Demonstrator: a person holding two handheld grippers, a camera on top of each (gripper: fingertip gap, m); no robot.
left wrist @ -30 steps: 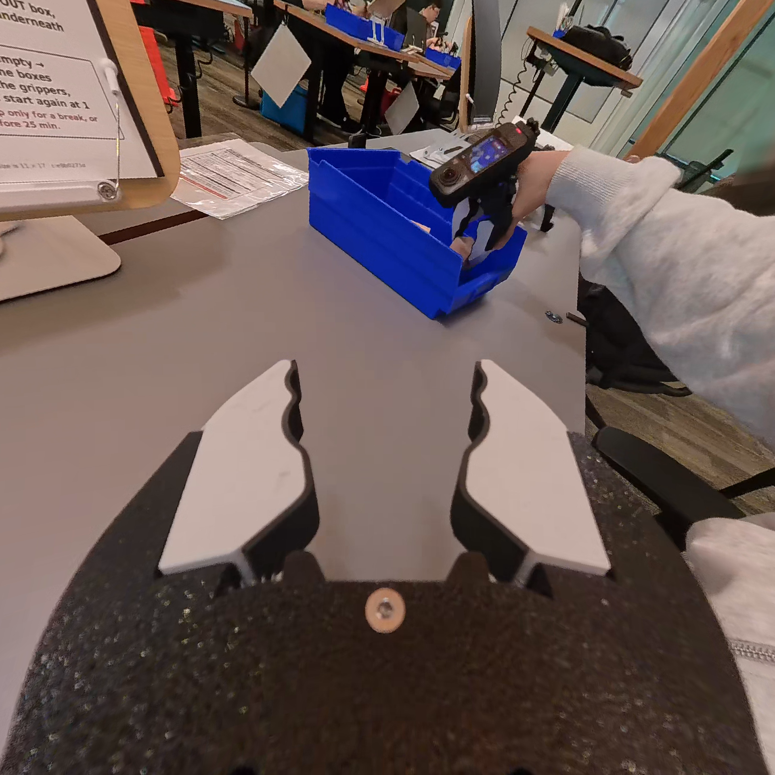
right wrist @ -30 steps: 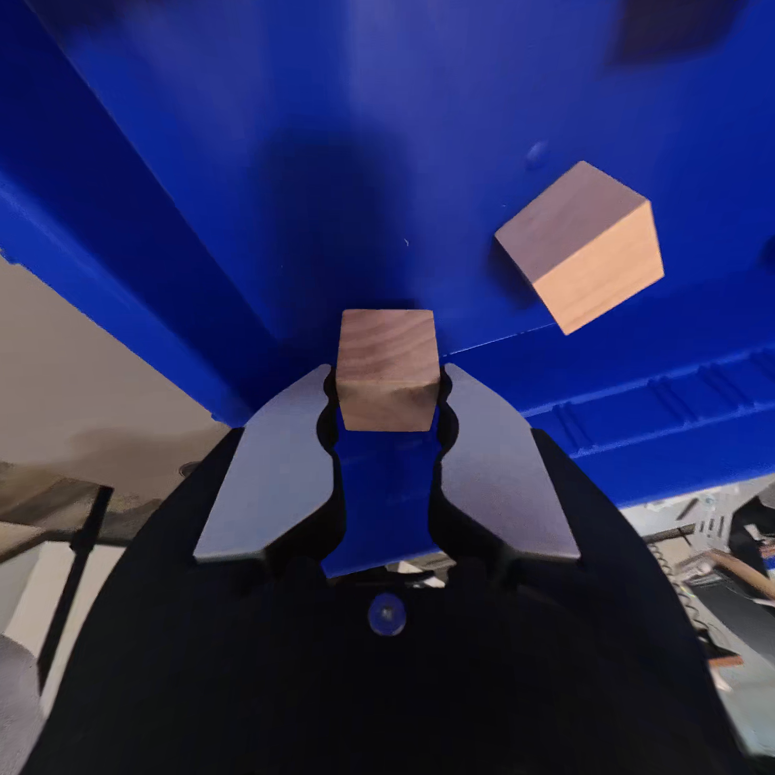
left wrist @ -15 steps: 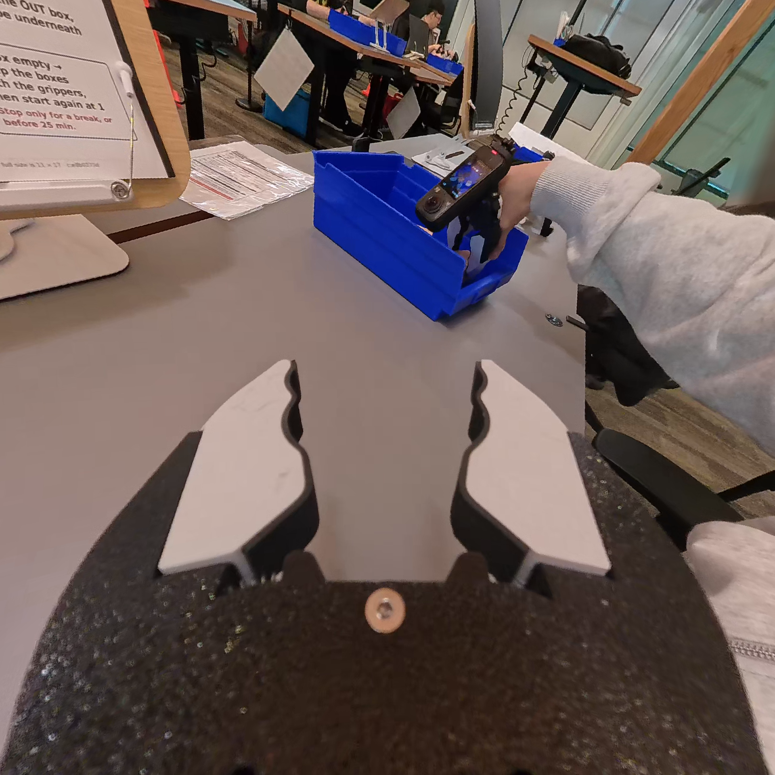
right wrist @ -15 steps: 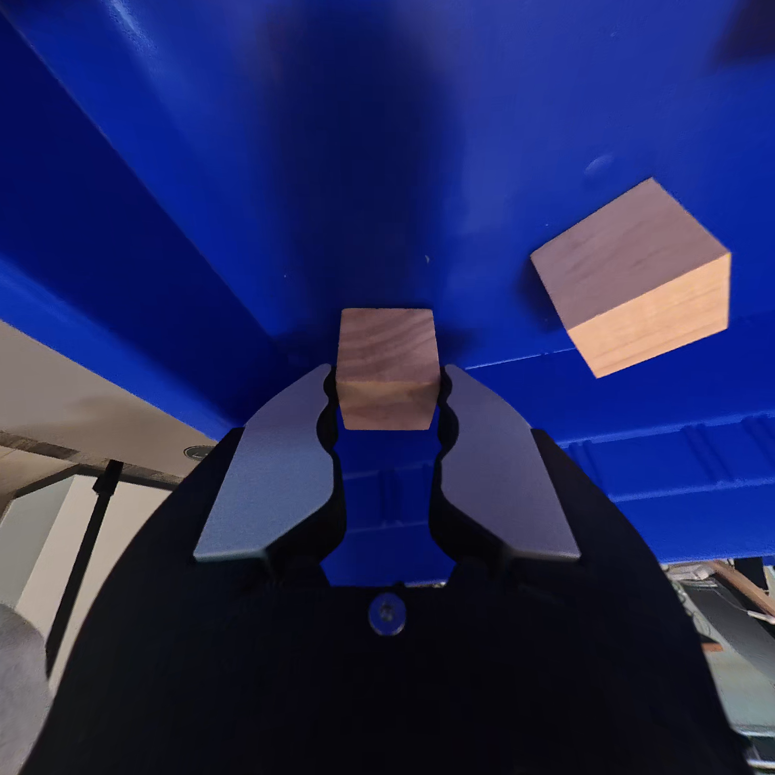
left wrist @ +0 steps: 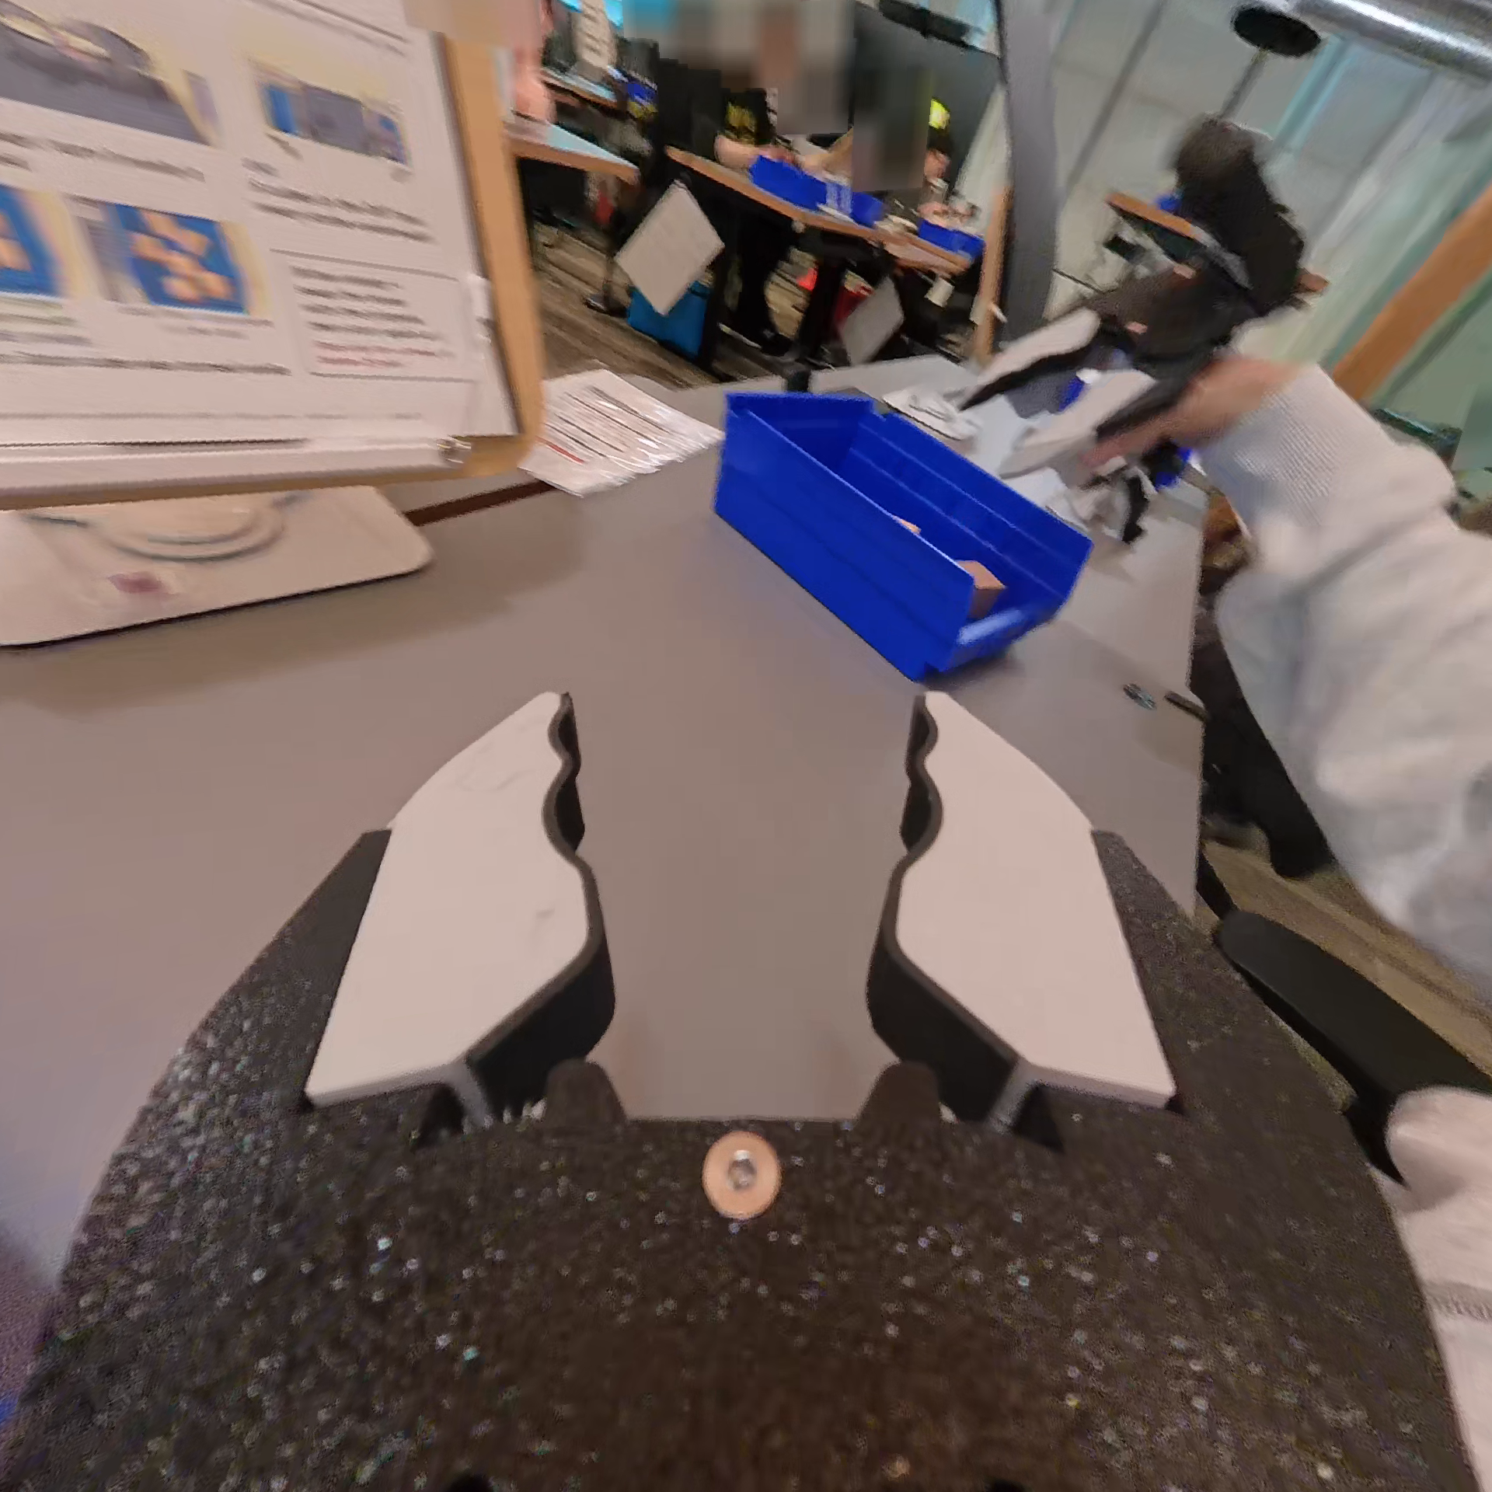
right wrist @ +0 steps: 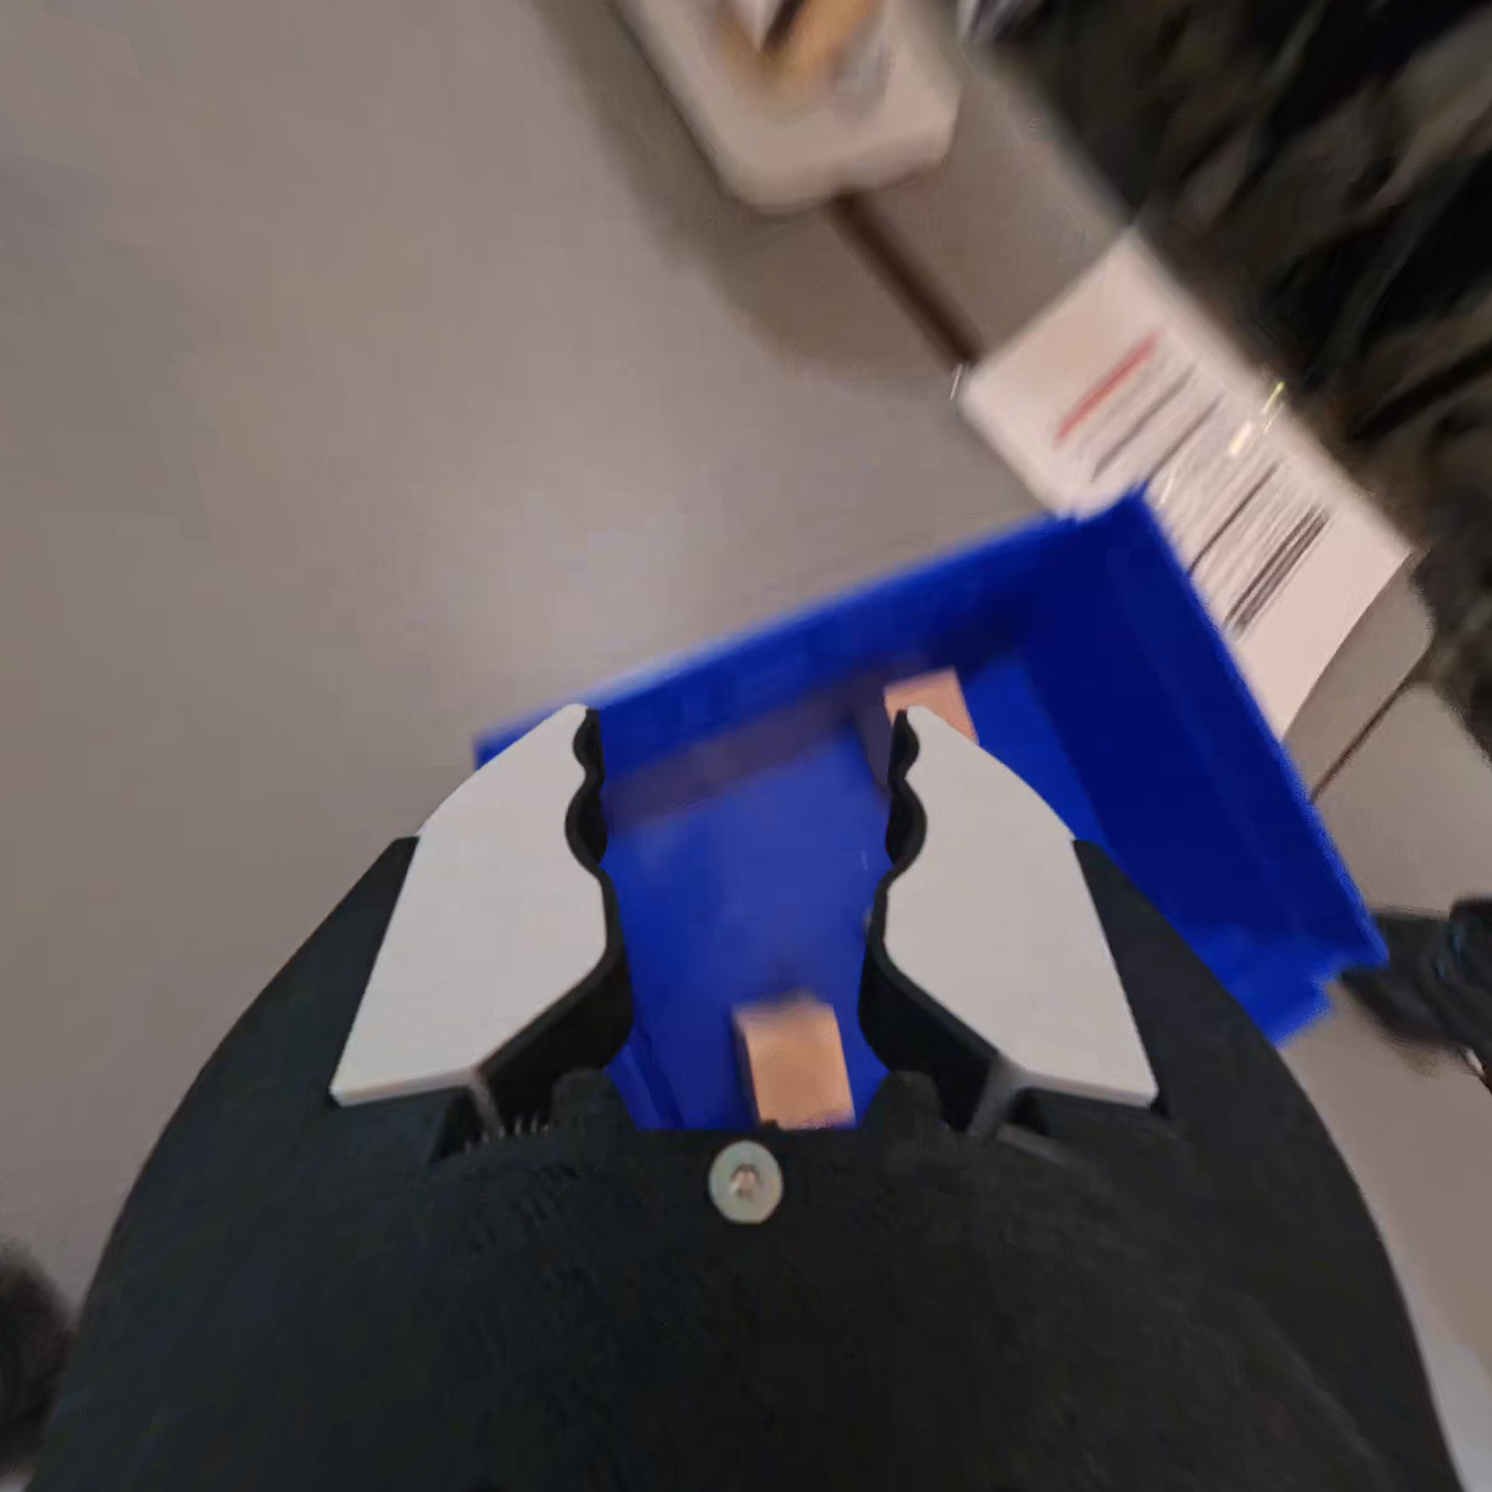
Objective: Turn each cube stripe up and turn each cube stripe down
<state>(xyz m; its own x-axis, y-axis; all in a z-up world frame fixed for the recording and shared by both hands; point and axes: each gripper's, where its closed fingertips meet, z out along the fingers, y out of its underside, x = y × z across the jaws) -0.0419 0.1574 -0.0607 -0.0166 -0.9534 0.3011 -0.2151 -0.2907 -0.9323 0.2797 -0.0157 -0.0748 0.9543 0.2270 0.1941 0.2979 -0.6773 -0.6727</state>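
Both claws, right and left, gape empty while two cubes lie in the bin at frame centre, stripes unreadable, so progress is unclear.

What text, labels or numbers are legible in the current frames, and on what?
Instruction board on a stand, left of the table: printed lines and pictures, too blurred to read.
Printed sheet lying flat behind the blue bin: too small and blurred to read, and also motion-blurred in the right wrist view.
Blue bin and wooden cubes: no writing visible.
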